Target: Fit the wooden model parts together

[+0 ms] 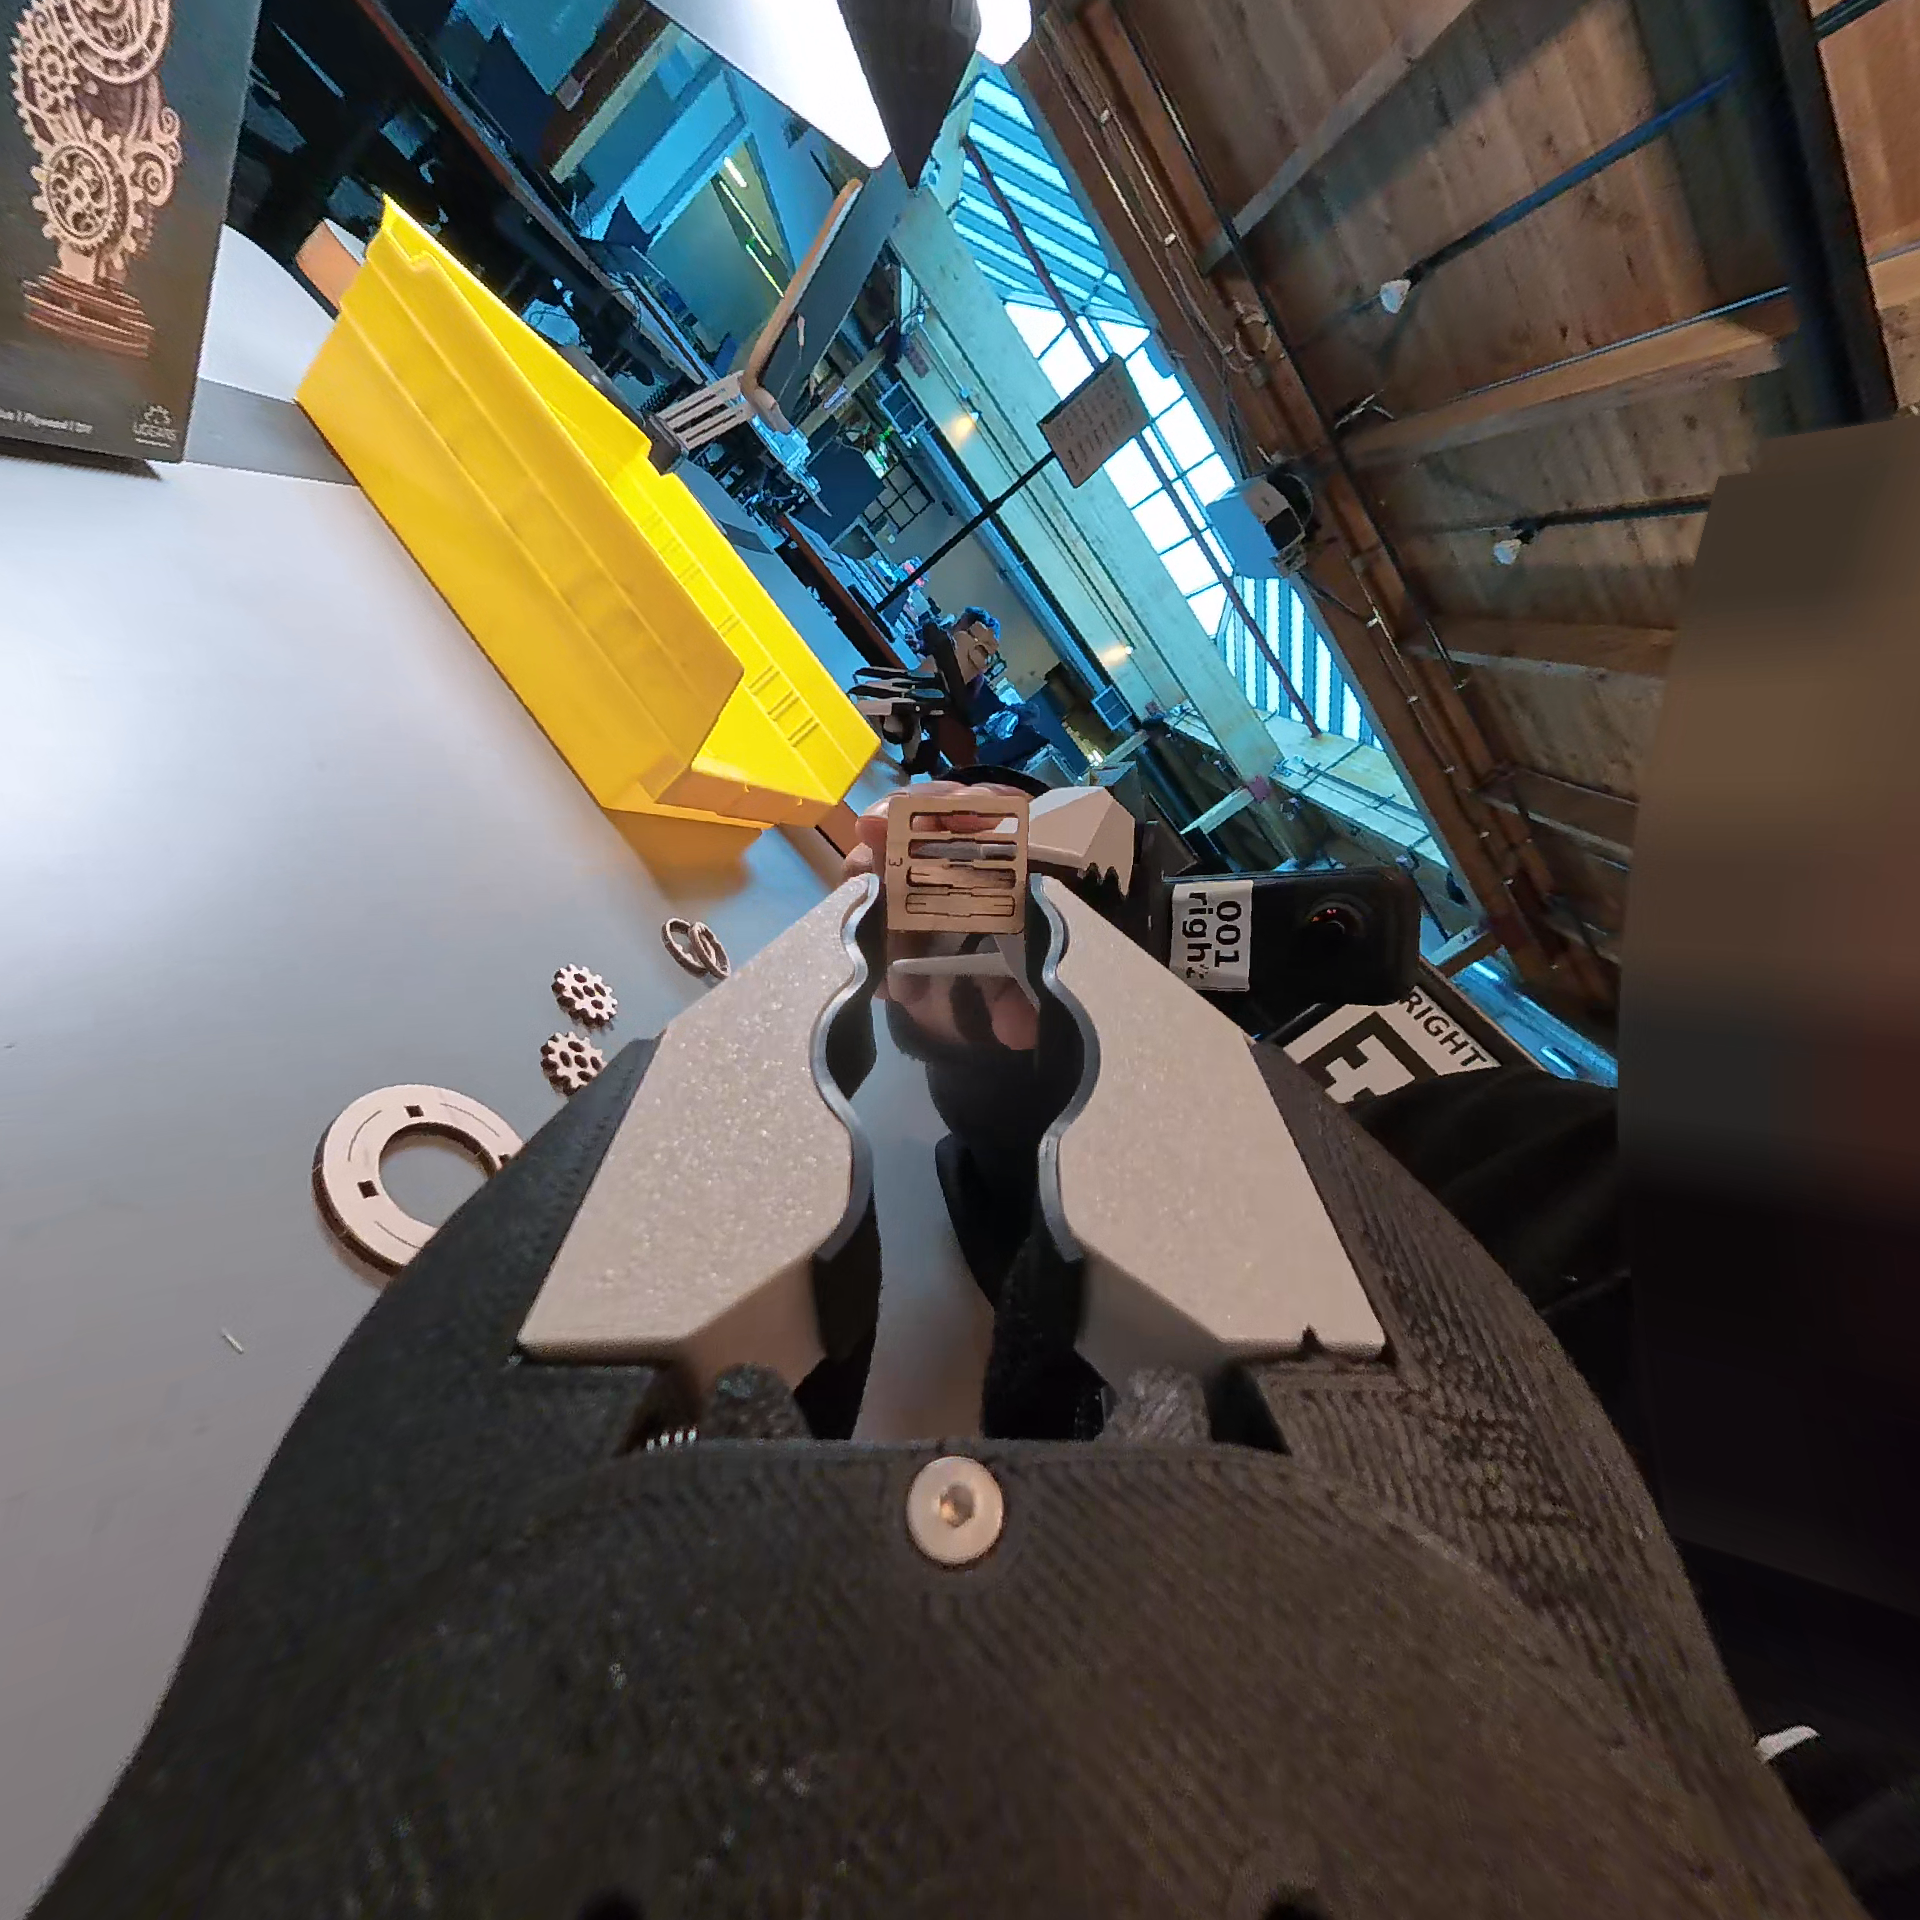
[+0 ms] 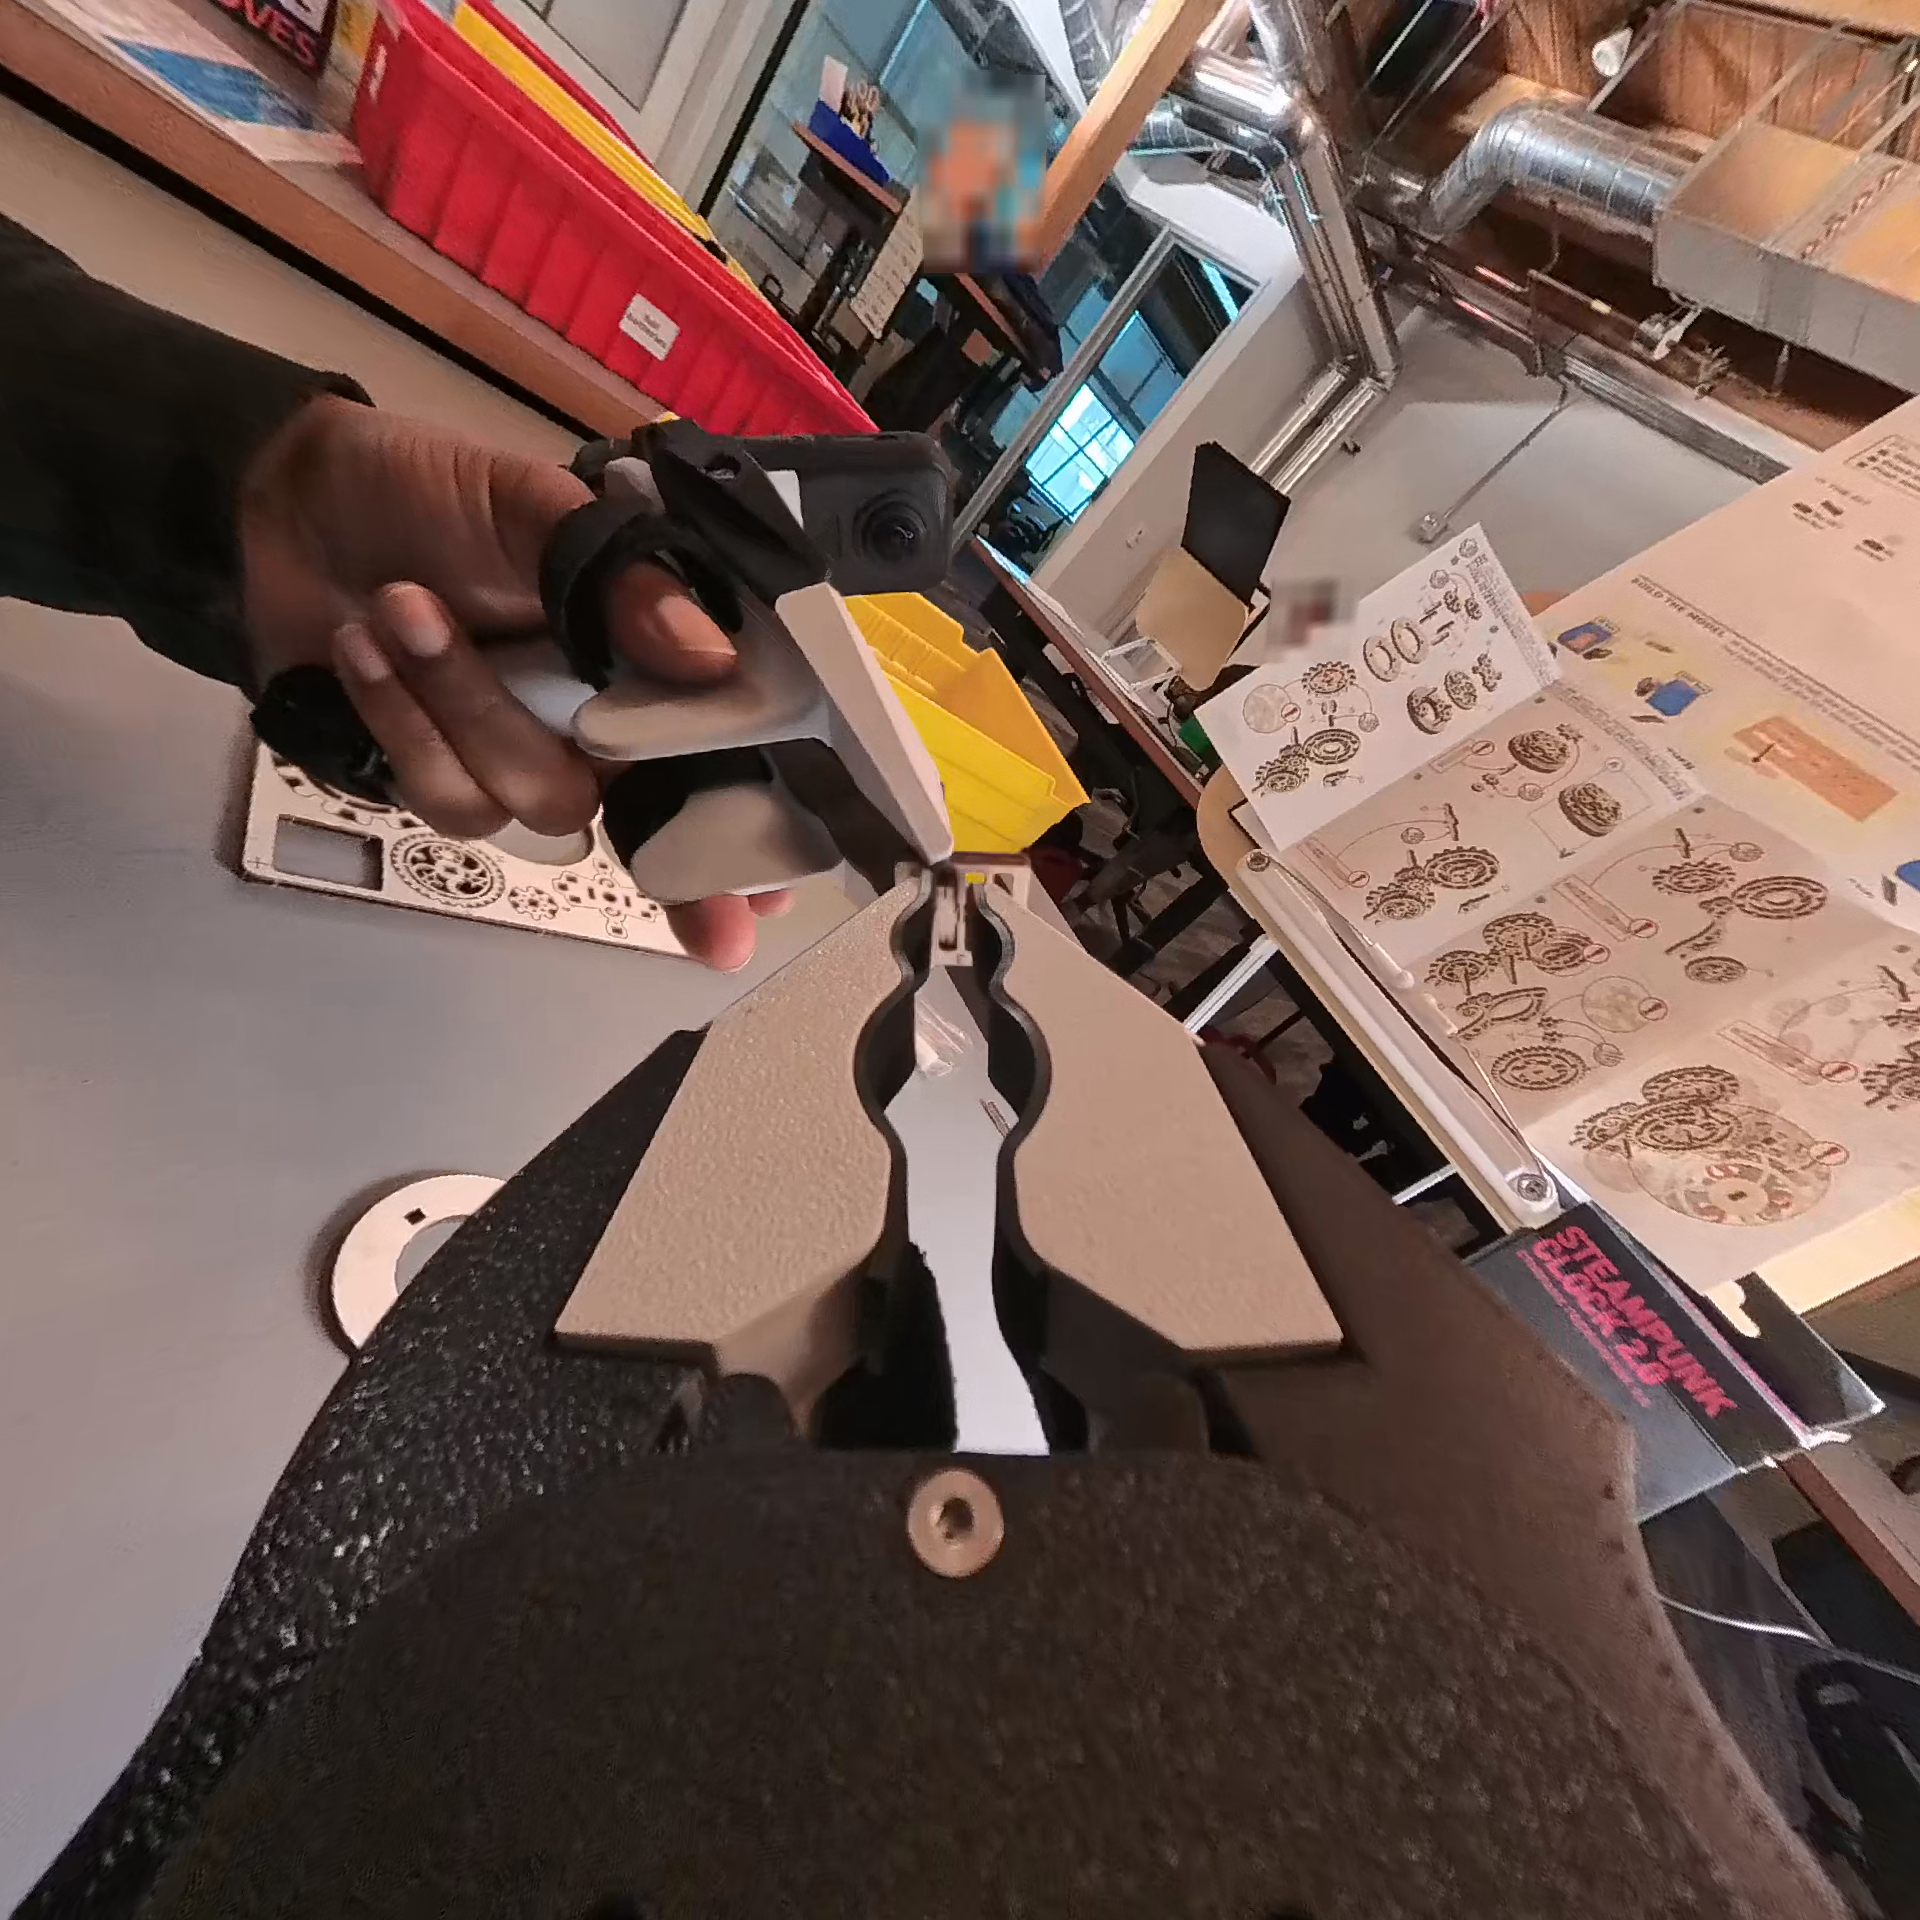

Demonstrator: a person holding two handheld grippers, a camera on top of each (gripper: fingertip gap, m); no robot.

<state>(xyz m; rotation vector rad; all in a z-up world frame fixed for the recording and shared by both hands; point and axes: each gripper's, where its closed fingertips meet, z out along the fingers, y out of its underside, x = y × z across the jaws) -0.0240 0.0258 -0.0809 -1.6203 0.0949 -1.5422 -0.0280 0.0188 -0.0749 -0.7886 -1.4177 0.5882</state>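
My left gripper (image 1: 954,888) is shut on a small square wooden panel (image 1: 958,868) with several slots and pins cut in it, held above the grey table (image 1: 208,779). In the right wrist view the panel (image 2: 971,862) shows edge-on. My right gripper (image 2: 953,883) is shut on a small wooden pin (image 2: 951,925) at that panel. The left gripper's white finger (image 2: 883,727) meets the panel from above left, with a hand (image 2: 447,623) gripping its handles. The right gripper's body and camera (image 1: 1340,925) sit just behind the panel.
On the table lie a wooden ring disc (image 1: 416,1174), two small gears (image 1: 584,992), small rings (image 1: 694,945) and a laser-cut wooden sheet (image 2: 447,873). A yellow bin (image 1: 540,520), a red bin (image 2: 582,239), an instruction sheet (image 2: 1558,883) and the kit box (image 1: 94,208) stand around. Both grippers' tips are close together, under 4 cm apart.
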